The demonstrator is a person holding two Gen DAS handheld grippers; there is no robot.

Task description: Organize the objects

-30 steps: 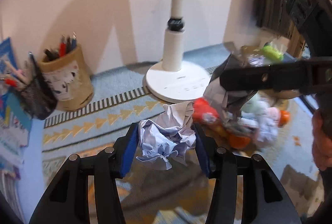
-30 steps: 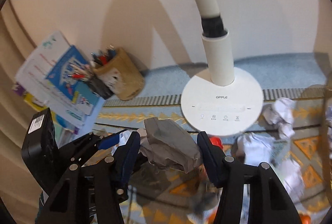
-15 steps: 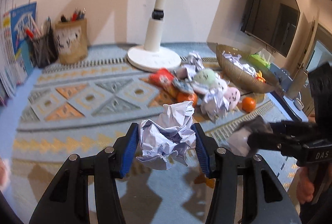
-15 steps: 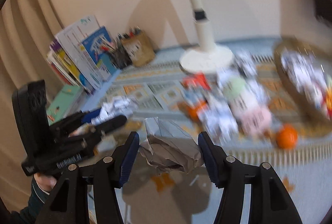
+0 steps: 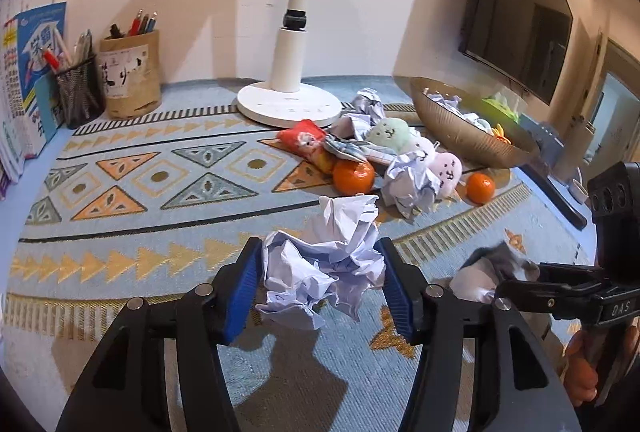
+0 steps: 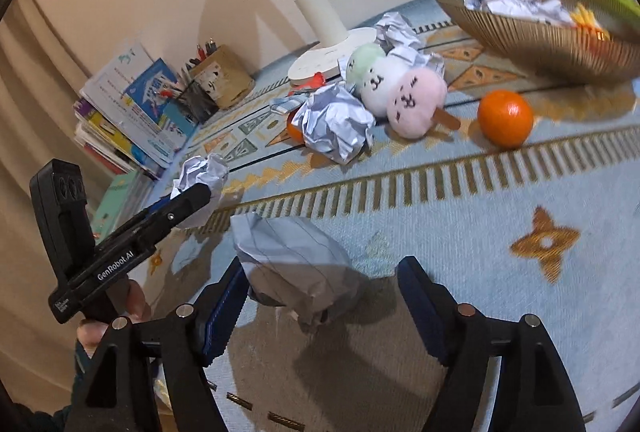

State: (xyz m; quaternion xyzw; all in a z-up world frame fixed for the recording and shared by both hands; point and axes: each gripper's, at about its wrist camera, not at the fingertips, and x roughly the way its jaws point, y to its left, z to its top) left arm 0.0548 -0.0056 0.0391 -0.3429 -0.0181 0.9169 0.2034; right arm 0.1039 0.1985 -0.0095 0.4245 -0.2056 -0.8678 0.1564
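Low in the left wrist view, the left gripper [image 5: 320, 282] is easing open, its blue pads beside a crumpled white paper ball [image 5: 324, 268]. Low in the right wrist view, the right gripper [image 6: 322, 302] is opening wider; a grey-shadowed crumpled paper wad [image 6: 292, 264] touches the left pad, clear of the right.

A white desk lamp [image 5: 289, 104] stands on its round base at the far side of the patterned blue rug [image 5: 160, 176], its pole rising out of view. Far left sit two pen holders just beside each other — a tan paper-wrapped pot [image 5: 129, 78] and a black mesh cup [image 5: 78, 88] — both holding pens. Left of them, books and leaflets [image 6: 128, 112] lean in a stack. On the right wall hangs a dark television [image 5: 516, 12].
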